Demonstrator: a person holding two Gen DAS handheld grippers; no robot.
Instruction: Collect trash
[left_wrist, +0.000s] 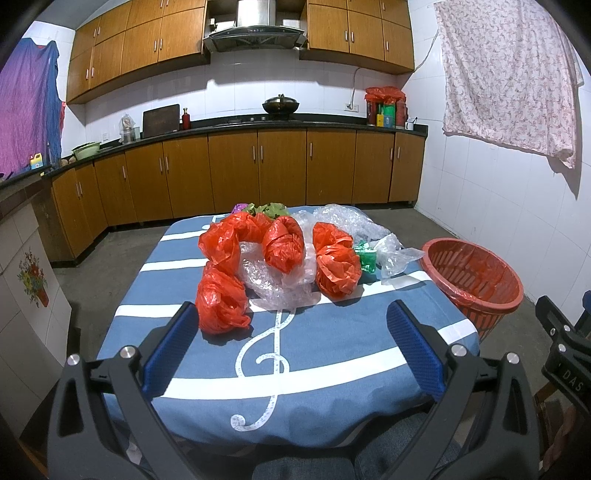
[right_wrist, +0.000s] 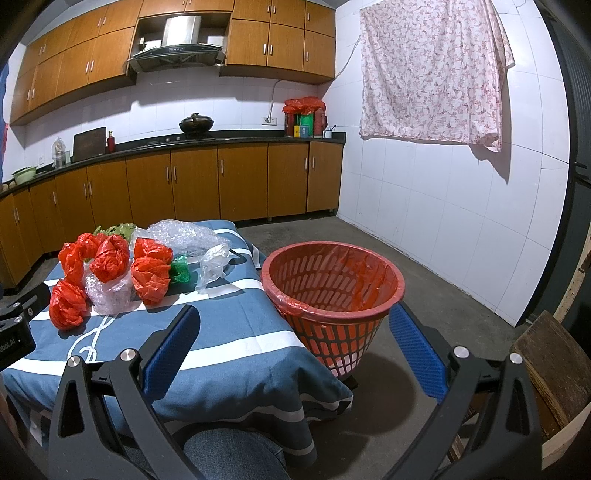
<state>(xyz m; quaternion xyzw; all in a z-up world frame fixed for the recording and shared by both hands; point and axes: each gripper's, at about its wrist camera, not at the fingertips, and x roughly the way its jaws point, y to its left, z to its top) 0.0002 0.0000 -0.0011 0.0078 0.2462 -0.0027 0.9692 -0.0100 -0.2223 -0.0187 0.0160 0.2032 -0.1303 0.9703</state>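
Trash lies heaped on the far half of the tabletop (left_wrist: 332, 354), which is covered by a blue cloth with white stripes and a treble clef: crumpled red plastic bags (left_wrist: 221, 306), clear bubble wrap (left_wrist: 280, 280), a green scrap (left_wrist: 365, 258) and a clear bag (left_wrist: 397, 254). To the right, just beside the tabletop's edge, stands a red basket (right_wrist: 369, 325) lined with a red bag. Left tool (left_wrist: 291, 332) hangs released over the near cloth, its blue pads wide apart and holding nothing. Right tool (right_wrist: 295, 341) is likewise spread, empty, near the basket.
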